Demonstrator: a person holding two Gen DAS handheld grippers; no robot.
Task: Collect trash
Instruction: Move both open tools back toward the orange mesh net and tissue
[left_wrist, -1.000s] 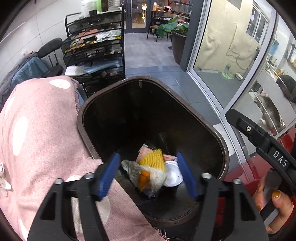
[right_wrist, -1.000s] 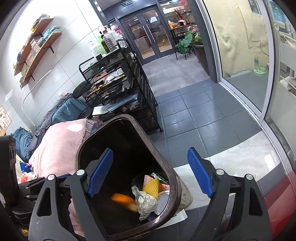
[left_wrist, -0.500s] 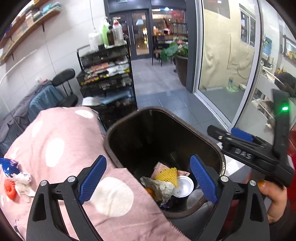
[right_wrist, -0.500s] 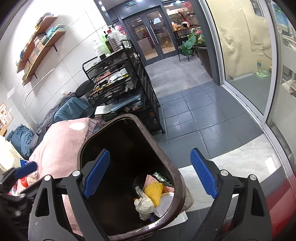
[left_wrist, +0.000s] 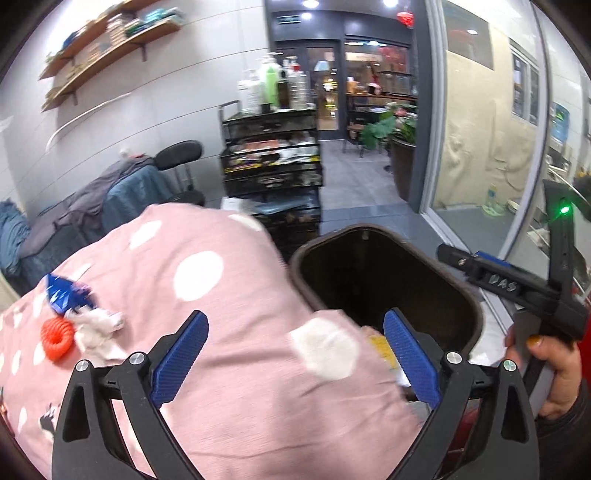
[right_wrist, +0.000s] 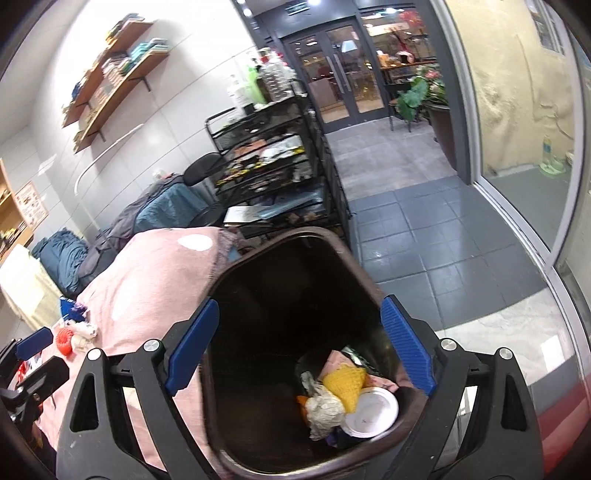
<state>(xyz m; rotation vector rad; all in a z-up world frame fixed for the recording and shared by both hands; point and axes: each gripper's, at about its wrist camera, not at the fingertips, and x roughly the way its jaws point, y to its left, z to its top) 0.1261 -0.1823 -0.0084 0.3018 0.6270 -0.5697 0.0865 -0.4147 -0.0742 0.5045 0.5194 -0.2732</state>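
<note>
While the pink cloth (left_wrist: 229, 295) hides most of the upright bin (right_wrist: 291, 236) from the left gripper (left_wrist: 295, 354), both grippers' jaws stand apart, the right gripper (right_wrist: 299, 347) above its trash (right_wrist: 343, 391)

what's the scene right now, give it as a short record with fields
left gripper: open, empty, over the pink dotted cloth
right gripper: open, empty, above the brown trash bin
in bin: yellow net, crumpled wrapper, white lid, orange piece
left on cloth: red ring, white crumpled scrap, blue wrapper
background: black wire rack, grey tiled floor
</note>
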